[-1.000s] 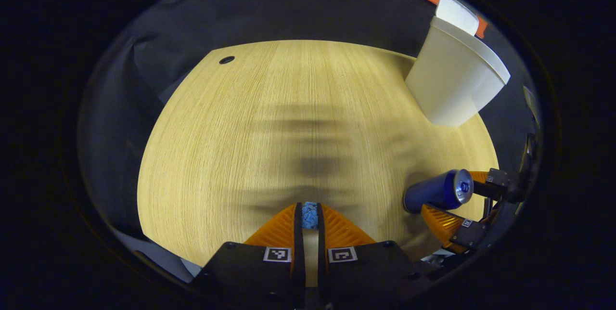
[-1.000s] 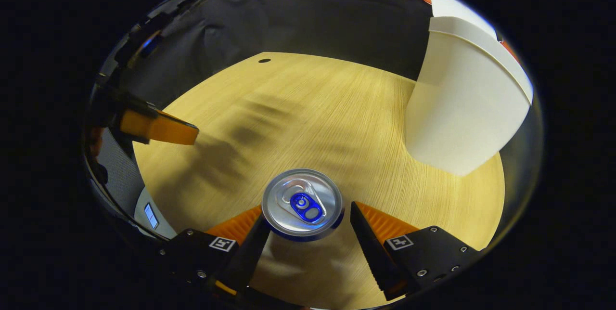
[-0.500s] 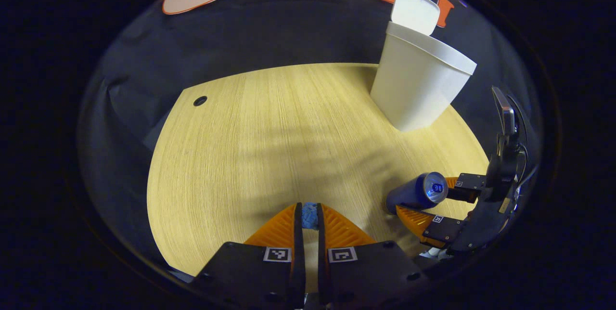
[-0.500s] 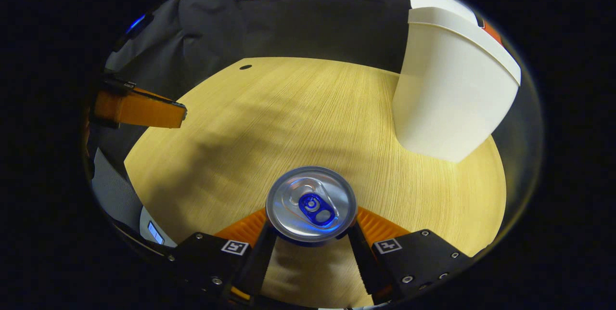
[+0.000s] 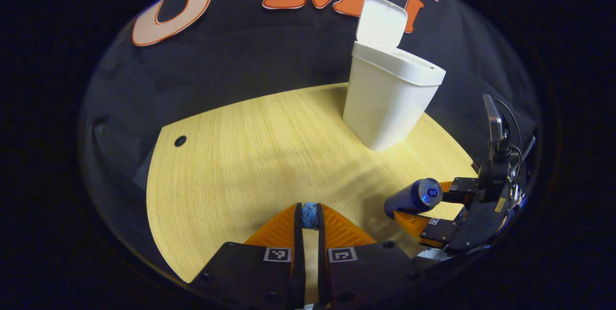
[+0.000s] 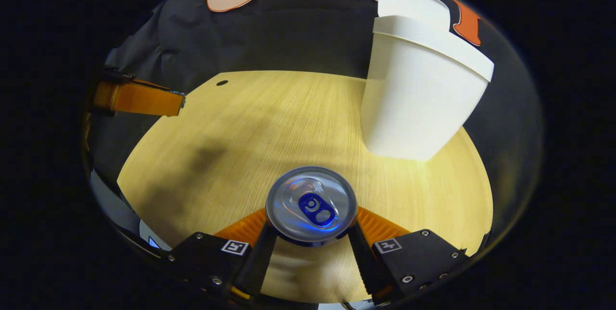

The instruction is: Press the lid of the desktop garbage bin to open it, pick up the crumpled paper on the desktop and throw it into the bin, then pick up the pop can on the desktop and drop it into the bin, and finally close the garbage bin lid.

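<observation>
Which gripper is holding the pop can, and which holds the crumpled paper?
The right gripper clamps the blue pop can. The left gripper pinches the small blue crumpled paper between its fingertips.

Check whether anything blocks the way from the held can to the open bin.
Nothing visible does. The right claw grips the blue aluminium pop can, and only bare wooden tabletop lies between it and the white plastic bin, whose lid stands open.
</observation>
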